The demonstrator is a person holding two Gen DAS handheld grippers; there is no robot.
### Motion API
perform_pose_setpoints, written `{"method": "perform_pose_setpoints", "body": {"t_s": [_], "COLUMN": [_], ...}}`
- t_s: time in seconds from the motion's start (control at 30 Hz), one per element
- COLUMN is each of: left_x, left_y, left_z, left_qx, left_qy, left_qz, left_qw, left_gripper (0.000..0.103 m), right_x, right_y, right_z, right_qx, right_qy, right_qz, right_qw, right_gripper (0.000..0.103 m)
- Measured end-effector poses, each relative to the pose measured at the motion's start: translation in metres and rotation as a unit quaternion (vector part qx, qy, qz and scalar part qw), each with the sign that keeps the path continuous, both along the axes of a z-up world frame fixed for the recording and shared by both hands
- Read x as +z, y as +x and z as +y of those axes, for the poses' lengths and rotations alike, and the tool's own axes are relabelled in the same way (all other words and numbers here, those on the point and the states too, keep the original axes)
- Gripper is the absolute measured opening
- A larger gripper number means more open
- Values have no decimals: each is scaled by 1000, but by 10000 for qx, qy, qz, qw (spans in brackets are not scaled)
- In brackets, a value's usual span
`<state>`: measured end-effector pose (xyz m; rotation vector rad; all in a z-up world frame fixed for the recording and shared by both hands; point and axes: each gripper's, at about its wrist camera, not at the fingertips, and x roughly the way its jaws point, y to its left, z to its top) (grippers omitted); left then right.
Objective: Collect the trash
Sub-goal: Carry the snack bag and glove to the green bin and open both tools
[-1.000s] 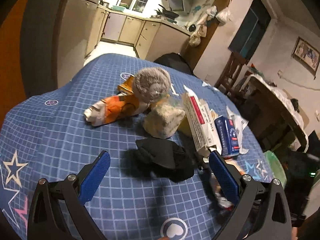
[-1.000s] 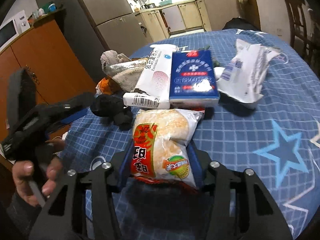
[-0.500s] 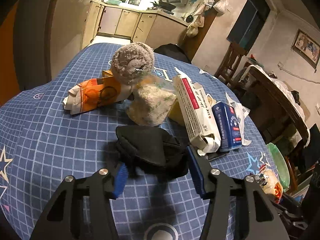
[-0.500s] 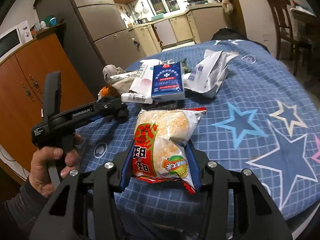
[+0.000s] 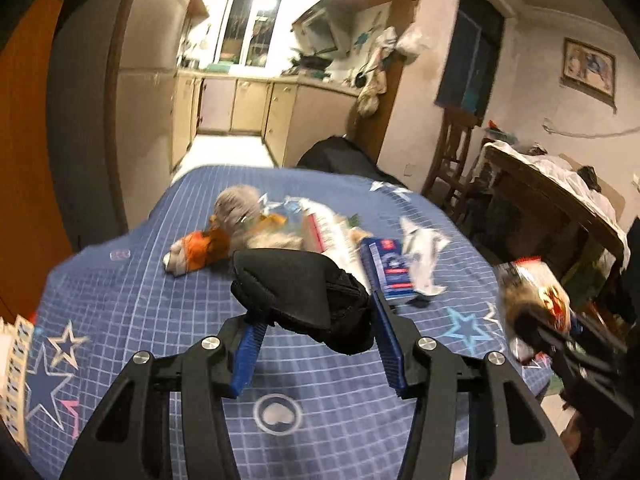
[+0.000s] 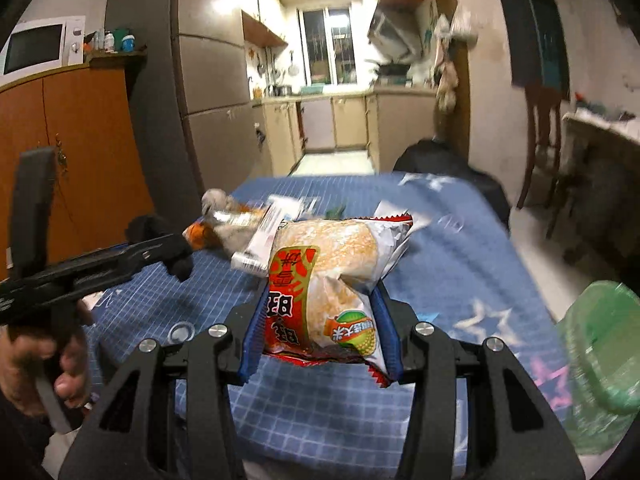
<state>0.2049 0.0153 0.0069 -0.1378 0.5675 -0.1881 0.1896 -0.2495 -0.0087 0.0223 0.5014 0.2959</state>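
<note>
Black cloth wad (image 5: 304,300) and snack packet (image 6: 328,292) are hanging clear of the blue tablecloth (image 5: 140,300).
Left gripper (image 5: 316,344) is pinching the wad; right gripper (image 6: 320,336) is clamping the packet.

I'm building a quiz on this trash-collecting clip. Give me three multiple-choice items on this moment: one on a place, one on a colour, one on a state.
1. Where is the snack packet?
A. between the right gripper's pads
B. flat on the tablecloth
C. in the green bin

2. What colour is the bundle in the left gripper?
A. white
B. black
C. orange

3. How is the right gripper?
A. wide open and empty
B. out of view
C. shut on the packet

Answers: 1 A, the blue pads flank it above the tablecloth; 2 B, it shows dark black; 3 C, both pads press its sides.
</note>
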Motion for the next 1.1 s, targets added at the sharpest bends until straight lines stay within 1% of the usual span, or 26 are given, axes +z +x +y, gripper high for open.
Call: {"method": "perform_pose_setpoints", "body": {"t_s": [0.07,0.17,0.27,0.4,0.53,0.7,0.9,1.03,1.1], "left_x": [13,24,34,43,53,65,76,82,83], "left_y": [-11,-20,-29,-30,-33,-29,-23,-11,-5], "left_z": [-13,-29,-47,-75,-108,-155,-212,-257,-275], "left_qx": [-71,-143,-289,-502,-722,-1025,-1442,-1749,-1888], "left_qy": [106,238,300,323,327,302,322,306,300], "left_qz": [-183,-350,-415,-468,-585,-661,-683,-630,-601], "left_qw": [9998,9990,9983,9971,9951,9921,9867,9821,9797], "left_gripper": [52,53,53,53,53,53,53,53,53], "right_x": [9,21,31,40,47,55,74,77,76], "right_y": [-3,-6,-7,-12,-17,-24,-32,-29,-25], "right_z": [-6,-20,-33,-48,-73,-111,-167,-207,-231], "right_qx": [-74,-190,-303,-446,-733,-1107,-1590,-1880,-2056], "right_qy": [-74,-103,-119,-146,-129,-154,-267,-232,-219], "right_qz": [-134,-278,-357,-405,-387,-437,-517,-344,-171], "right_qw": [9999,9994,9988,9981,9965,9928,9856,9813,9782], "right_gripper": [46,46,46,46,46,46,46,46,46]}}
